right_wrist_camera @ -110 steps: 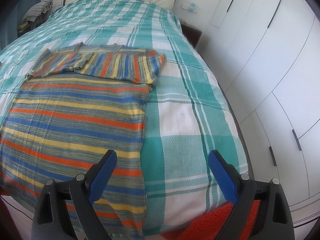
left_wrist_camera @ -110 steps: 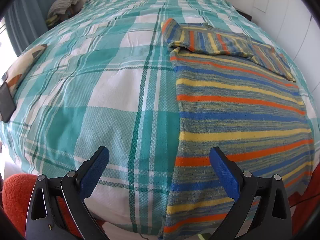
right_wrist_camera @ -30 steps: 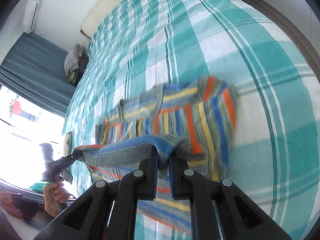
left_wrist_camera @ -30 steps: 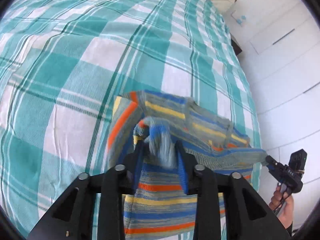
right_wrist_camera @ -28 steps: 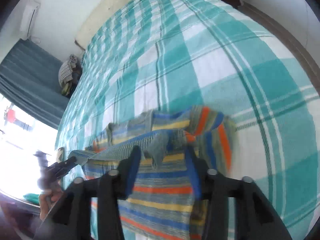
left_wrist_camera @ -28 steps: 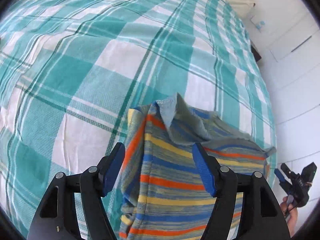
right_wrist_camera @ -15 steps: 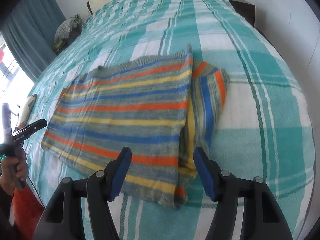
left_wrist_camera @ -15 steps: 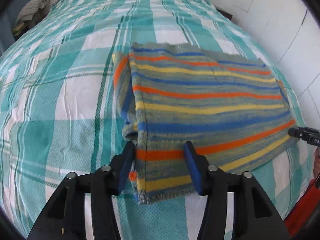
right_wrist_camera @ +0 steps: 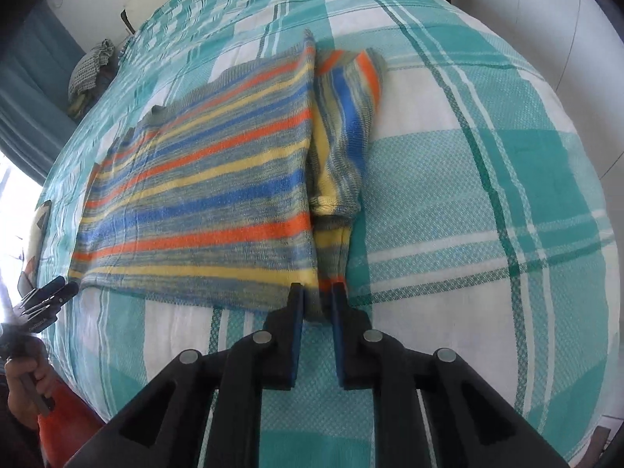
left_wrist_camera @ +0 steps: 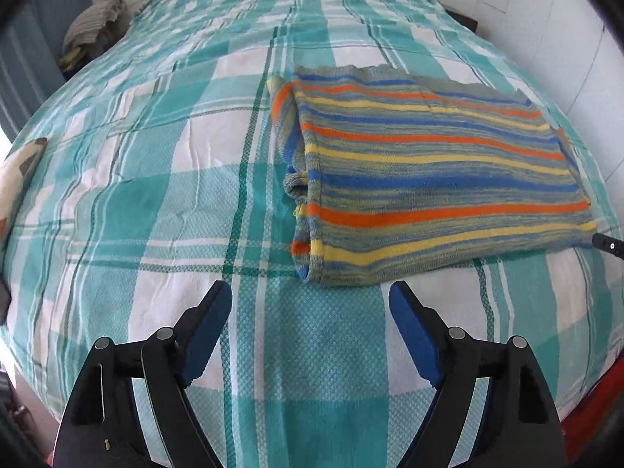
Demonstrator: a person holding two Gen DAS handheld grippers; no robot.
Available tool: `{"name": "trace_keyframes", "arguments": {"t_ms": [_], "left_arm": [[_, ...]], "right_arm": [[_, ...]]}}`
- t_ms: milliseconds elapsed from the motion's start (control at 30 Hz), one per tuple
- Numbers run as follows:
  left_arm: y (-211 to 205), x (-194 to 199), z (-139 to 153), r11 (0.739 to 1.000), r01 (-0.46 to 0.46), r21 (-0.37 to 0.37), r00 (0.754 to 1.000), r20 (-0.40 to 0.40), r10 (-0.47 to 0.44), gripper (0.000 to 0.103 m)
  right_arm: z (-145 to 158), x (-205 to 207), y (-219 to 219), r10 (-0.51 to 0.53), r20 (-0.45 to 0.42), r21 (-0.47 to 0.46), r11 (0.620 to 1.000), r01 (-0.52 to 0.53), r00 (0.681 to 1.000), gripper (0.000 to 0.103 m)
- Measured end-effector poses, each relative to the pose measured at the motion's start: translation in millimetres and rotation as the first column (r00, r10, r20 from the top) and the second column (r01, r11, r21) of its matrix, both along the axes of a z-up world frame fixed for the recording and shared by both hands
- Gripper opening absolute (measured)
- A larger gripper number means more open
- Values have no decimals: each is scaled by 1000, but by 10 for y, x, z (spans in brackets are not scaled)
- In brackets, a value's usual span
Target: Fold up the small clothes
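A striped knit sweater [left_wrist_camera: 436, 179] in blue, orange, yellow and grey lies folded in half on the checked bedspread [left_wrist_camera: 175, 195]. My left gripper [left_wrist_camera: 310, 304] is open and empty, just short of the sweater's near left corner. In the right wrist view the sweater [right_wrist_camera: 206, 179] lies ahead to the left, with a folded sleeve [right_wrist_camera: 343, 124] showing along its right side. My right gripper [right_wrist_camera: 316, 296] is shut on the sweater's near right corner. The left gripper also shows at the far left of that view [right_wrist_camera: 46, 292], held in a hand.
A bundle of clothes [left_wrist_camera: 93, 23] sits at the bed's far left corner. A patterned cushion [left_wrist_camera: 19, 171] lies at the left edge. White wardrobe doors [left_wrist_camera: 565, 19] stand to the right. A headboard and pillow are at the far end.
Both grippers carried the sweater's hem up over the top part and let it go, folding it in half. My left gripper has drawn back and opened wider. My right gripper has closed on the near right corner.
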State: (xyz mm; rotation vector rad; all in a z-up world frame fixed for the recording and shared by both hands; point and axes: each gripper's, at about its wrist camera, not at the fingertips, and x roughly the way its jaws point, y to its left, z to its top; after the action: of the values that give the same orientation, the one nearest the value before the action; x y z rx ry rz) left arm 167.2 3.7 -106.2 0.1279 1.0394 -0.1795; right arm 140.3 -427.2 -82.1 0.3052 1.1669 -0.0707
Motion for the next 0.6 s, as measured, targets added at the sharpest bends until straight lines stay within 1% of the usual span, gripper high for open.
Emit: {"name": "trace_keyframes", "arguments": {"t_ms": [33,67,133,200,267,333,467,600], "left_arm": [[10,-75,30,1000,-16,14,1000,10,16,85],[17,-147,57,999,-32,27,999,21,31,85],[25,-273,104,998,-58,40,998,41,56,86],[24,-361,150,996,-78,44,996,52,75,86],[10,-416,201,995,-89,46,994,66,86,86],[-11,-459,249,995,-90,52,993,79,86,86],[-48,-518,322,994,-95,60,991,98,89,87],[-86,-570,346,994,-95,59,991,105,88,88]], "right_arm": [[57,-95,7,-12,23,-23,1000,13,1000,65],[120,-205,17,-20,63,-26,999,22,998,70],[244,-431,46,-35,139,-33,999,40,990,71],[297,-624,88,-42,182,-45,998,51,982,71],[307,-787,141,-42,214,-83,995,61,976,71],[278,-904,183,-42,221,-119,991,70,974,71],[189,-997,184,-65,197,-94,992,85,978,71],[206,-997,248,-41,210,-129,989,69,977,71]]}}
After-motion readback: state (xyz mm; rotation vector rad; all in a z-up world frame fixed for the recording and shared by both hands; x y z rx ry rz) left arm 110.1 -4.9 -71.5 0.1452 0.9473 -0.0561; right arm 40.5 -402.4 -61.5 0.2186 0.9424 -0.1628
